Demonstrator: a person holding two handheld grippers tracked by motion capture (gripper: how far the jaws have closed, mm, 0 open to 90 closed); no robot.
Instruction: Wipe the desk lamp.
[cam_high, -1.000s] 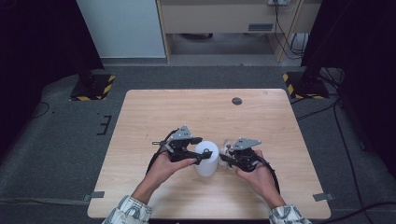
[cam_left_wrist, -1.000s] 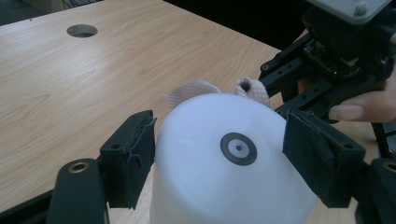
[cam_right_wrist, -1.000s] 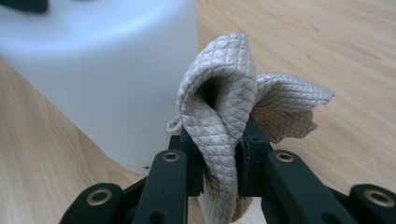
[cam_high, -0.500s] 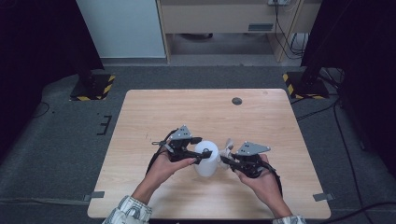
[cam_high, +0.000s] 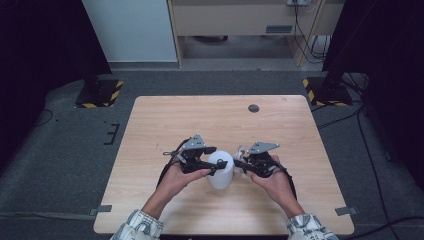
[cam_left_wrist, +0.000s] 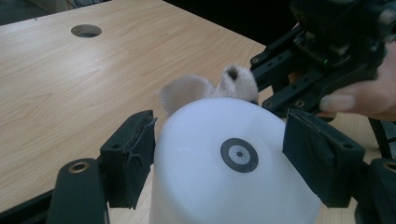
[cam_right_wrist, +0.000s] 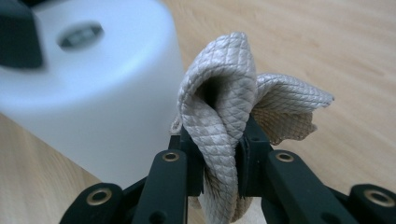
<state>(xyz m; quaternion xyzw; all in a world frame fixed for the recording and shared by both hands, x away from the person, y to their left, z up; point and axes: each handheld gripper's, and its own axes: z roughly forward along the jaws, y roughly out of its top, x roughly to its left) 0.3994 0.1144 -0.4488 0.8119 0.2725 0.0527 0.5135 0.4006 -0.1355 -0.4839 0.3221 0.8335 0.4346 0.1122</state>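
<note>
Cloth pulled slightly off the cup

The right gripper (cam_high: 242, 163), clamped on the cloth (cam_right_wrist: 224, 116), has shifted right; the left gripper (cam_high: 216, 161) stays clamped on the white cup (cam_high: 220, 170) above the wooden table (cam_high: 175, 120), grey carpet around.

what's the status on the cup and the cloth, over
Left gripper clamped on upturned white cup. Right gripper shut on folded beige cloth, beside the cup's wall. Wooden table open around them, nothing in the way.
</note>
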